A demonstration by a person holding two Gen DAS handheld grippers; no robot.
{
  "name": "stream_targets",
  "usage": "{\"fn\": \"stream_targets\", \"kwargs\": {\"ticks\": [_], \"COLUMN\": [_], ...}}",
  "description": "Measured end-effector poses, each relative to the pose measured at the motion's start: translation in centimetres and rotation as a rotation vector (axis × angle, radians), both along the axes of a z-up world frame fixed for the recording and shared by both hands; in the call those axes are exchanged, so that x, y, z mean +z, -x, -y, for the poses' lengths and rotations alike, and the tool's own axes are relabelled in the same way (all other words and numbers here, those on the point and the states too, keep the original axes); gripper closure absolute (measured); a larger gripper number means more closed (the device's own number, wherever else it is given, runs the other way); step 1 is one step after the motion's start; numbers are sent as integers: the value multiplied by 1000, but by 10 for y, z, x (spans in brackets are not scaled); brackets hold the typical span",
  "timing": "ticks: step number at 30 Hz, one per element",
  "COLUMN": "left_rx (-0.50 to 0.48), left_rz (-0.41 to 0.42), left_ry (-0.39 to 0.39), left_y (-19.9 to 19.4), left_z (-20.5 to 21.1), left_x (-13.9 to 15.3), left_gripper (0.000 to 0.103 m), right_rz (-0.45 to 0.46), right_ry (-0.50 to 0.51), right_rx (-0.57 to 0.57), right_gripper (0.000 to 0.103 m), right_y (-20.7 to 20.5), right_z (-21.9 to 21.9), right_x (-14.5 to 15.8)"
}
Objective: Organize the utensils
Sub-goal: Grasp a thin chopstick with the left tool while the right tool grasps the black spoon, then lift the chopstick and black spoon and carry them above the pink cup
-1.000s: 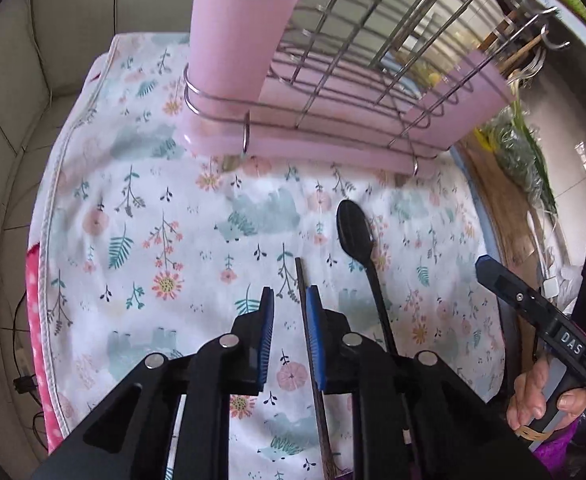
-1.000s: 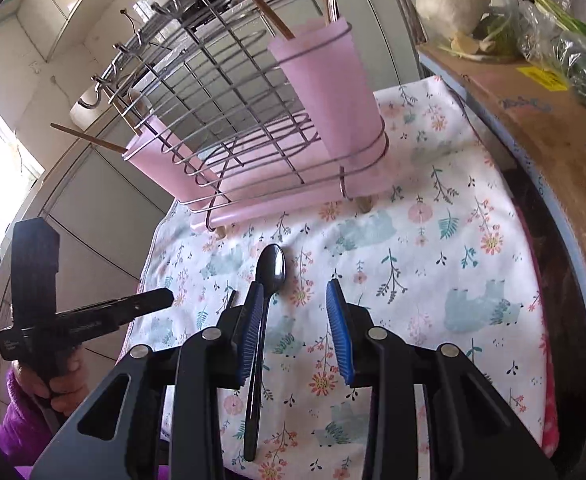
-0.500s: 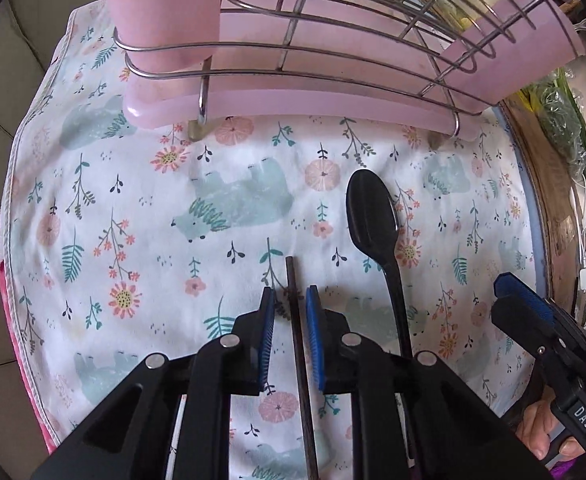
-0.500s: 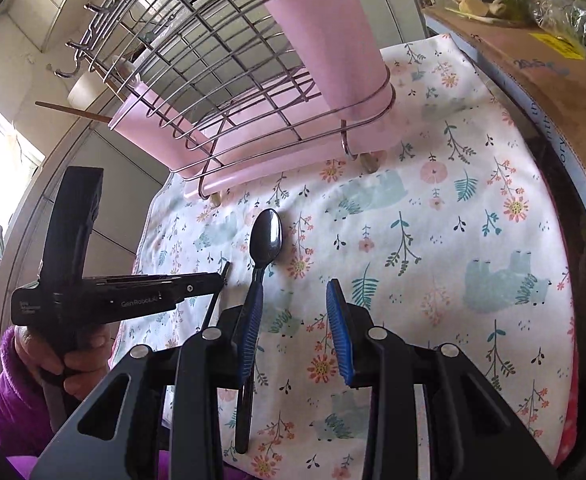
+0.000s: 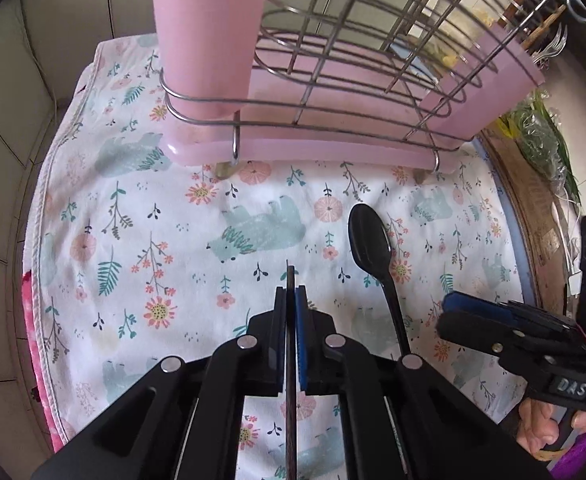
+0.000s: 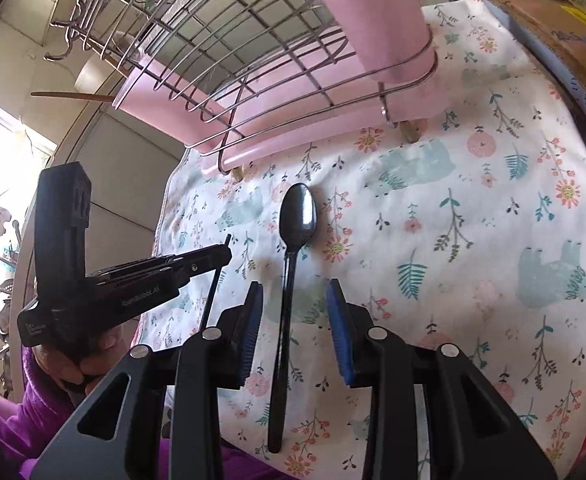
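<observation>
Left wrist view: left gripper (image 5: 290, 312) is clamped on a thin dark chopstick (image 5: 291, 408), jaws pinching it near its far tip, stick running back under the tool. Right gripper (image 6: 295, 312) hangs with jaws apart astride the black spoon (image 6: 299, 216) handle, pads not touching it (spoon lies flat on the floral cloth (image 6: 493, 208)). Pink wire rack (image 5: 333, 80) stands just beyond both. Risks: the chopstick is held close to one end, so it could pivot or slip when lifted; the right jaws could pinch cloth with the handle; the two tools sit near each other and may bump.
</observation>
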State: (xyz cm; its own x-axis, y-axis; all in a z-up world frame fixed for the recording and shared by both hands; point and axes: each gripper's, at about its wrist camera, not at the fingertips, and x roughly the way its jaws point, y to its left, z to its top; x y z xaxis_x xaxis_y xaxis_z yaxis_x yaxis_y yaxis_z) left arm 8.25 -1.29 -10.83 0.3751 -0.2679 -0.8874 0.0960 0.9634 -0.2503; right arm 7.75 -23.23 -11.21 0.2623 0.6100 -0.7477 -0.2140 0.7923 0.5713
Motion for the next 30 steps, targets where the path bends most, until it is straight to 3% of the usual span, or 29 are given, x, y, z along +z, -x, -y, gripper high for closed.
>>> {"fn": "stream_targets", "kwargs": {"ticks": [9,12,13,15,16,21,30], "left_rx": [11,20,23,30,33,59,105], "left_rz": [69,73,74,77,81,124,281], "left_ry": [89,105,109,115,118,143,185], "left_y": [17,19,20,22,23,28,58], "left_z": [-30,-40,-42,-46,-47,-49,-49], "left_x": [19,22,22,24,24,35,82], "left_gripper": [99,99,99,99,99,99,99], "right_rz": [-179,-203,-195,-178,-168,-16,349], "right_ry": [36,18,11,2,-6,-50,-106], "right_rx": [33,30,28,35,29,8,-112], "right_gripper": [70,70,72,91,94,97,97], "right_y": [-46,-51,-51,-51,-49,-24,34], "right_z": [-26,-31,-32,-34,-34,-30,3], "right_x": [-26,-34,-33,-34,-34,-13,63]}}
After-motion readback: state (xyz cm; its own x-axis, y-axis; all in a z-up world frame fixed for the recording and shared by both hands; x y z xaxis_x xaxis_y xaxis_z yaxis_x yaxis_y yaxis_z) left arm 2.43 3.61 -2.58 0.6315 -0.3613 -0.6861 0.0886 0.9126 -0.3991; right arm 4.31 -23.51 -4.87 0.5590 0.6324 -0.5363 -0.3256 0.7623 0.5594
